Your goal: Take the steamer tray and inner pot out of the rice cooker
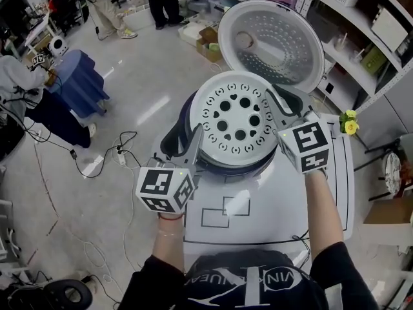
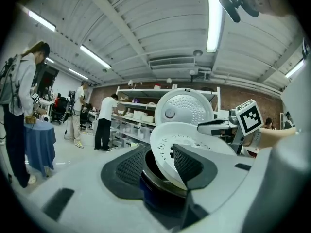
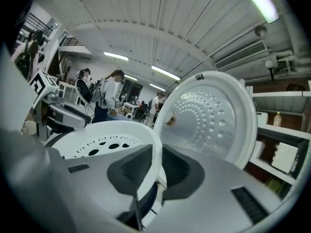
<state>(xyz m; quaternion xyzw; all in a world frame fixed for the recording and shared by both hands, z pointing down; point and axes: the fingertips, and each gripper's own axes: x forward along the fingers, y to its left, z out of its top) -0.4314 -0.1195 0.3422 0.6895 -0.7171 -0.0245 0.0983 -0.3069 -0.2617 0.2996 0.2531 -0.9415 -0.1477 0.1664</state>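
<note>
Right, the rice cooker (image 1: 174,141) stands on the white bench (image 1: 258,218) with its lid (image 1: 271,41) swung fully up and back, the dimpled inside facing the person. The steamer tray (image 1: 235,117), white and round with a ring of holes, sits above the cooker's mouth rather than down in it. In the left gripper view it is plainly tilted, low on the near side and high on the far side.

The right tool (image 1: 277,108) is on the tray's right rim. In the right gripper view the tool (image 3: 156,171) has one dark pad inside the upright white rim of the tray (image 3: 107,135) and the other outside it, both pressed to the wall, so it is clamped on the tray.

The left tool (image 1: 195,134) reaches in at the tray's left edge. In its own view the tool (image 2: 158,161) has its jaws apart. The low edge of the tray (image 2: 170,140) lies between them, against the right-hand pad. The other pad stands clear, with a dark gap showing beside it. A dark rim shows under the tray there. I cannot tell whether that is the inner pot or the cooker's own wall.

Off to the left is a blue-draped table (image 1: 80,79), with cables (image 1: 103,157) trailing on the floor. Shelves (image 1: 361,37) run along the right.
</note>
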